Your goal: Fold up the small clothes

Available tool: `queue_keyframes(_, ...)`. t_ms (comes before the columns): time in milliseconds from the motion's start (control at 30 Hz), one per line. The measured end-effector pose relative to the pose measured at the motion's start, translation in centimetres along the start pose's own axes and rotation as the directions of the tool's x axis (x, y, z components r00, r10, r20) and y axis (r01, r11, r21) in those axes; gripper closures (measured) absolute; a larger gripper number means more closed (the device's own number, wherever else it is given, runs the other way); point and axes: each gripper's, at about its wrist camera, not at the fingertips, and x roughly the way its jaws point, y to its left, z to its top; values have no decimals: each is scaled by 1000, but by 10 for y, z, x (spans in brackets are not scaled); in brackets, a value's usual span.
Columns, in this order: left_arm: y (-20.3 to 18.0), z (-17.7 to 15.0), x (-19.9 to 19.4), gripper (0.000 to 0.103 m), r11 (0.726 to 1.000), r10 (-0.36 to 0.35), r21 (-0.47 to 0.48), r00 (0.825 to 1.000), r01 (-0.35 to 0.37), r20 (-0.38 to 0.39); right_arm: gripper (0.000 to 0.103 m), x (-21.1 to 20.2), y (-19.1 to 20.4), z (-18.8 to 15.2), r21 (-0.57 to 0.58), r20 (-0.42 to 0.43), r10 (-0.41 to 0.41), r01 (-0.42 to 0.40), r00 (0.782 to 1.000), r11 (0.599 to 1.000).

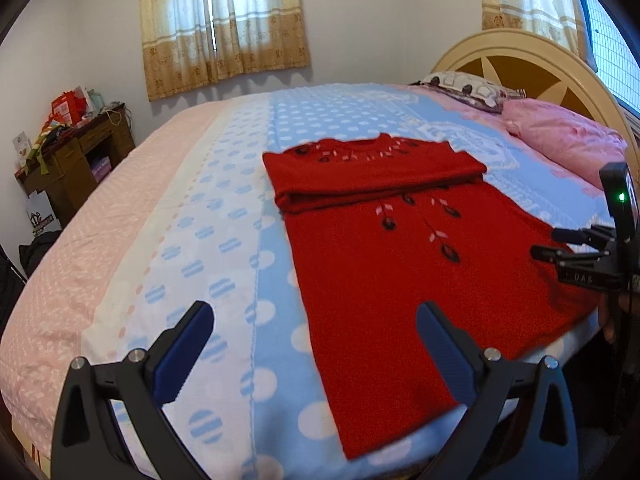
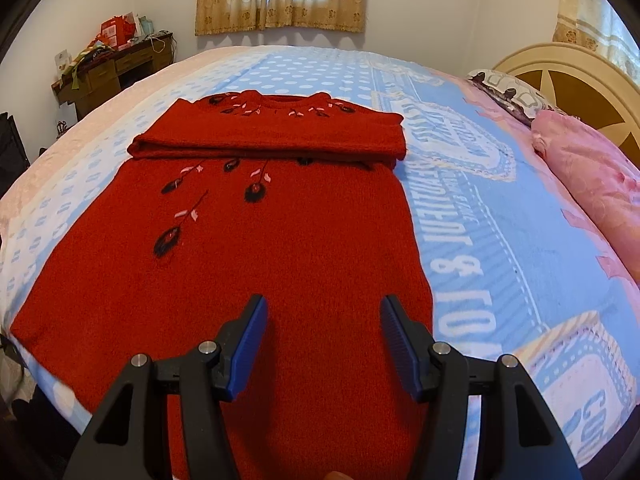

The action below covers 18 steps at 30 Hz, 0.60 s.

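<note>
A wide bed under a blue, white-dotted blanket (image 1: 256, 208) carries a red knitted sweater with dark embroidered flowers (image 2: 256, 248). The sweater's long axis runs from its near hem away to the collar, sleeves folded across the chest. The right gripper (image 2: 323, 340) hovers over the hem, the left gripper (image 1: 314, 354) at the hem's left corner; both have fingers apart, holding nothing.

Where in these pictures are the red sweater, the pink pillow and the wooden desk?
red sweater (image 2: 280, 248): right wrist view, on its flat front below the folded band.
pink pillow (image 1: 568, 140): left wrist view, on its top face.
wooden desk (image 1: 76, 160): left wrist view, on its front.
</note>
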Motion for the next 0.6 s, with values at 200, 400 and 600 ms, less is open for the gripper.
queue_keyframes(200, -6, -22, 24, 1, 999, -45, -34, 992, 42, -119, 43, -12, -2, -12, 0, -2, -3, 3, 1000, 1000)
queue_keyframes(400, -11, -33, 35, 11, 994, -100, -65, 976, 89, -191, 43, -26, -5, -31, -2, -14, -4, 4, 1000, 1000)
queue_keyframes(600, -16, -42, 42, 16, 986, -163, -83, 956, 147, -244, 42, -37, -10, -53, 10, -21, 8, -8, 1000, 1000)
